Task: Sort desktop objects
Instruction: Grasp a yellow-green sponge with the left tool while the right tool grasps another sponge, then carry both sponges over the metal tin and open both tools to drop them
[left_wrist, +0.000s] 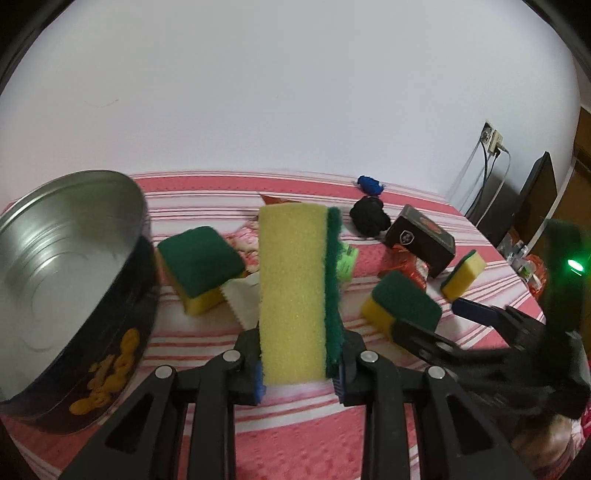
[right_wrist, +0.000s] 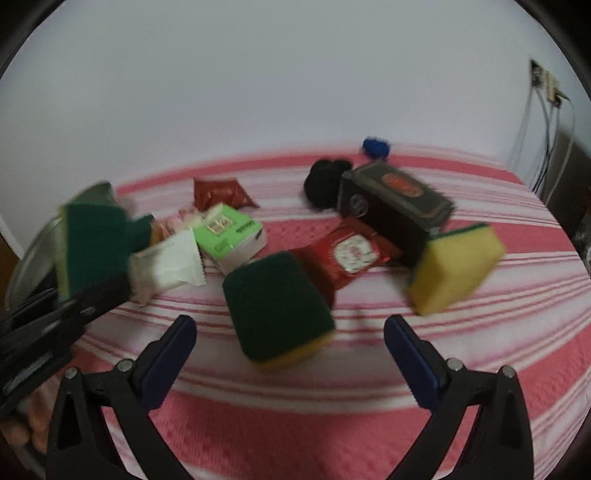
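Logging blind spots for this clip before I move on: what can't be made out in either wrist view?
- Label text on the red packet and green tissue pack: right wrist view, motion blur.
- Round tin: left wrist view, cut off by the left edge.
- Items behind the held sponge: left wrist view, the sponge in the left claw blocks them.
- Black box lettering: too blurred.

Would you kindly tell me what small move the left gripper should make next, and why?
Probably carry the yellow-and-green sponge leftward over the round metal tin and release it: the left gripper is shut on the sponge, and the tin stands open and empty just beside it.
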